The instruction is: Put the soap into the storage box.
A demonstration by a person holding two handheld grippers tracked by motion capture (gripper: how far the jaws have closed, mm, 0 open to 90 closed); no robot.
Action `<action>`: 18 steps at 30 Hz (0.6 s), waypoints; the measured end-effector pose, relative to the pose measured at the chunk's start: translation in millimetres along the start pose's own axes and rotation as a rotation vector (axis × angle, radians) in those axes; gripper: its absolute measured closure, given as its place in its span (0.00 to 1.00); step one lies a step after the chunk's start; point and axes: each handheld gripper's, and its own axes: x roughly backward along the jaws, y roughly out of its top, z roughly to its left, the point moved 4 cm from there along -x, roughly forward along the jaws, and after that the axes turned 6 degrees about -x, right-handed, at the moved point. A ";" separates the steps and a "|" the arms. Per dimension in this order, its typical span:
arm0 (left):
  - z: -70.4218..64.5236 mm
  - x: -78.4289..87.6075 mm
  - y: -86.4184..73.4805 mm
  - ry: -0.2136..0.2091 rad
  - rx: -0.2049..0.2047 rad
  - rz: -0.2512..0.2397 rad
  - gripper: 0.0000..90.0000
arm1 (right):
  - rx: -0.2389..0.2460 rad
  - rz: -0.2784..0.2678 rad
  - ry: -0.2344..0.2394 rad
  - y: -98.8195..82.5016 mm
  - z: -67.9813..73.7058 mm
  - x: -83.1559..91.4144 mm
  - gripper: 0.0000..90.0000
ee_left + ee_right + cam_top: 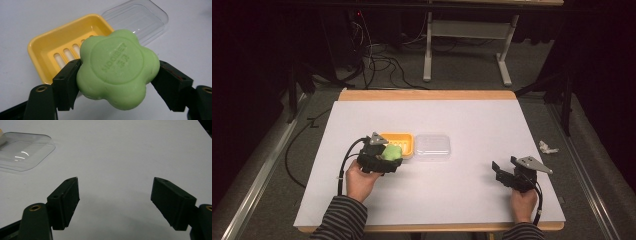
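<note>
- Beside the yellow dish, your left gripper clamps the green soap.
- Your right gripper rests wide apart, near the clear lid.

Green soap, yellow slotted dish, clear lid, black-and-grey striped sleeves.

The setting is a lab or recording studio. A table with a white sheet over its wooden top stands on grey carpet. Black curtains enclose it. Loose cables run across the floor toward a metal-framed bench.
</note>
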 end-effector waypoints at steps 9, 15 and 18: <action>10.2 -16.6 7.0 0.031 0.025 -0.002 0.30 | -0.004 0.000 0.001 0.1 -0.3 -0.1 0.26; 18.7 -27.0 11.1 0.076 0.023 -0.021 0.30 | 0.005 0.003 0.003 0.1 -0.3 -0.6 0.26; 20.8 -31.7 10.9 0.094 0.007 -0.020 0.30 | 0.001 0.004 0.002 0.0 -0.2 -0.5 0.26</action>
